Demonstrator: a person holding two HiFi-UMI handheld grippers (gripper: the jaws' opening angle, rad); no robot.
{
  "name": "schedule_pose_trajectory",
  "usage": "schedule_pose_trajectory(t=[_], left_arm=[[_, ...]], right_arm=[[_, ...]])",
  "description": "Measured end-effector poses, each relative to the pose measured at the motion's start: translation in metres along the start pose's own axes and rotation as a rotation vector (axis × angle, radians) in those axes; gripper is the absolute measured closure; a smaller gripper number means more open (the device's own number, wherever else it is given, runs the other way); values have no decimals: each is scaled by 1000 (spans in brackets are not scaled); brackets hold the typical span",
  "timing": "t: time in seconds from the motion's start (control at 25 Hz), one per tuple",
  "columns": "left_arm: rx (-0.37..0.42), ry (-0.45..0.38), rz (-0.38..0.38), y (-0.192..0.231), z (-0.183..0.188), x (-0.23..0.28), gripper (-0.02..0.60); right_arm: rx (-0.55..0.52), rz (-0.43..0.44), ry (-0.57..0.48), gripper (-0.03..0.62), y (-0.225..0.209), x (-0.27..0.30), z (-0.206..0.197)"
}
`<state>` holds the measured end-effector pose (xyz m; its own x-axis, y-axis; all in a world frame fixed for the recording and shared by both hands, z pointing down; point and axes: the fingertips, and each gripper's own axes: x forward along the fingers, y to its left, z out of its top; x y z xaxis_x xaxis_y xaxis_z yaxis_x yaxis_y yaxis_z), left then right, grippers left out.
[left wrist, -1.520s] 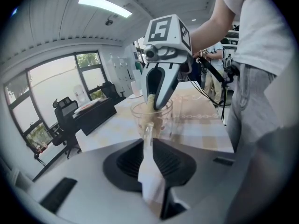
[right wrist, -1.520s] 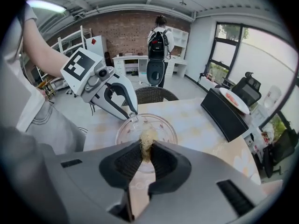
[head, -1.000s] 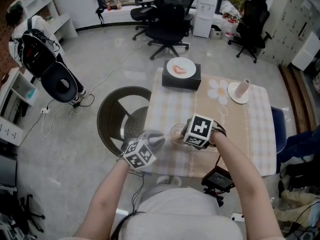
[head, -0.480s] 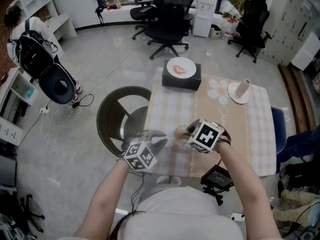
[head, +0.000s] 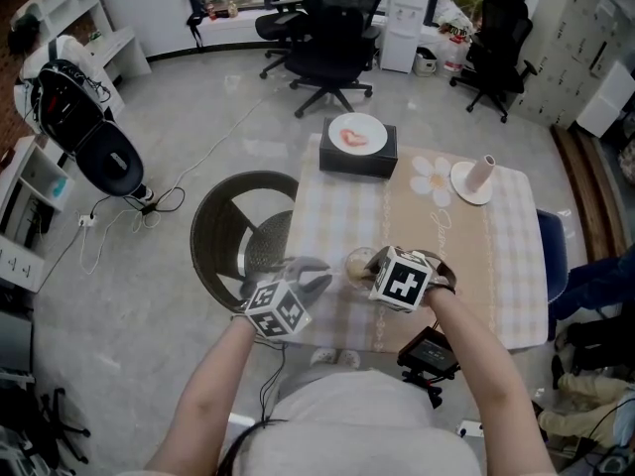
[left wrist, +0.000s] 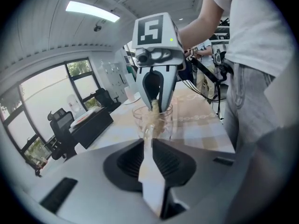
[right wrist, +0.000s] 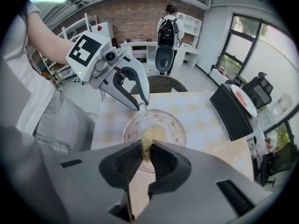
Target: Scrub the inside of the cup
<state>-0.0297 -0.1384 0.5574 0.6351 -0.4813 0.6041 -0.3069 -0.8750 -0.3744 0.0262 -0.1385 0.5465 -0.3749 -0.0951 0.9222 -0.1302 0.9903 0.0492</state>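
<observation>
The round dark wicker chair stands left of the tabletop, which is covered by a beige checked cloth. The left gripper reaches in from the left. Its fingers are clenched on the near wall of the clear glass cup, located at the front left part of the tabletop. The right gripper points steeply down into the cup from the right. Its fingers grasp a yellowish fibrous scrub pad, which sits inside the cup.
</observation>
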Motion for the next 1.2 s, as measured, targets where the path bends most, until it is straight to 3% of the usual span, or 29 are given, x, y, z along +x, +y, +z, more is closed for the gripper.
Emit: schedule_pose_trajectory(t=[0.2,0.32,0.48,0.68,0.88,1.04,1.2], left_arm=[[25,3,1,-5,2,-1,525],[34,6,2,-4,3,-4,525],[30,1,2,-4,6,-4,525],[9,-18,-5,-1,14,-2,525],[-13,-46,0,-1,24,-1,526],[-7,-46,-2,2,24,-2,528],[-15,-38,-2,1,22,-2,528]], right_arm=[[111,186,-1,540,11,-2,-3],[152,223,-16,540,11,-5,-2],[119,143,-69,540,1,-15,1],[-5,-66,-86,540,-15,-25,1],[-150,-220,7,542,-21,-18,-2],[-161,-195,133,542,-21,-9,-5],[8,-59,175,542,-16,-6,-8]])
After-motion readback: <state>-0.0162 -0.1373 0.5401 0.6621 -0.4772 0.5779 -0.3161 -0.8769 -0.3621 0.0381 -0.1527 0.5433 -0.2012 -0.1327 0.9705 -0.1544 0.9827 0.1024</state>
